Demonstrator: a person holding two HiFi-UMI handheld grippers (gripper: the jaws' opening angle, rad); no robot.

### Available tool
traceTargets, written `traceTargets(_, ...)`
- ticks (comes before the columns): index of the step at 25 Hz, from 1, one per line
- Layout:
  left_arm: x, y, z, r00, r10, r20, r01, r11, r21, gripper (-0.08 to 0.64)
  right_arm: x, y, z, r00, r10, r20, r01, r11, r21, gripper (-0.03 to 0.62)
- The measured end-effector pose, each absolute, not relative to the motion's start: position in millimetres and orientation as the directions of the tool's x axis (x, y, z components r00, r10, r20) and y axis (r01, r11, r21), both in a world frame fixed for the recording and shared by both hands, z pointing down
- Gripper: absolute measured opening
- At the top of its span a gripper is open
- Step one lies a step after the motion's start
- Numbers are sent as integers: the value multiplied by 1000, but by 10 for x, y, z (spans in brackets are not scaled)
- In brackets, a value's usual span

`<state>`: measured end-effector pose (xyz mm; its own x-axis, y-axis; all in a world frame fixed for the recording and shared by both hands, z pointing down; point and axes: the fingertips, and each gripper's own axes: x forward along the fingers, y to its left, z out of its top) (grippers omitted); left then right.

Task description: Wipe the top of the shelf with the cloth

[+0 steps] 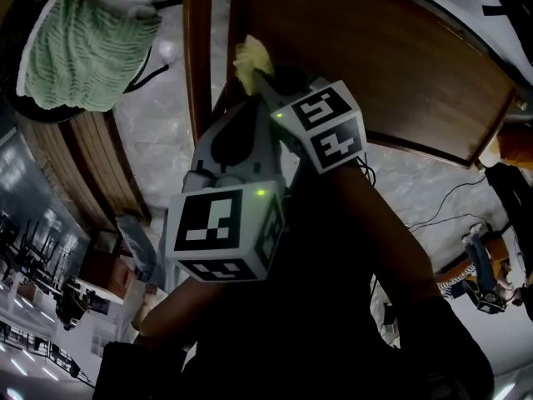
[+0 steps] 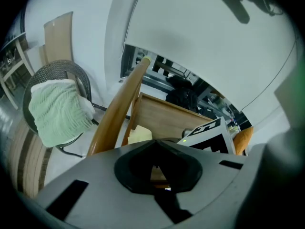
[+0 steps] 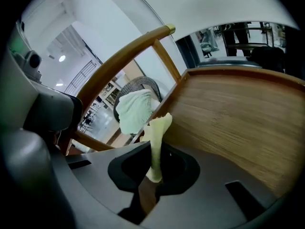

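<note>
Cloth, pale yellow, is clamped in the right tool (its cube bears square black-and-white patterns), at the edge of the wooden shelf. Left tool, just beside, is clenched on nothing.

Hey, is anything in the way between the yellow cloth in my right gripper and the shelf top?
Nothing visible does. The yellow cloth is pinched in the right gripper, and the wooden shelf top lies bare just beyond it.
</note>
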<state>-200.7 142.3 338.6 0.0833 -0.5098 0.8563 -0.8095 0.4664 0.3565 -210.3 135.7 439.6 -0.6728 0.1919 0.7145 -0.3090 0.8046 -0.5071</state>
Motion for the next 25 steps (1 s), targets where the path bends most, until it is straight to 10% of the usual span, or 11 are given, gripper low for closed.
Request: traceTargets(25,-646,950,4064,180,-401,898,-907,286,309,11,-338,668,4351,-602,17,798,-517,754,-406,41)
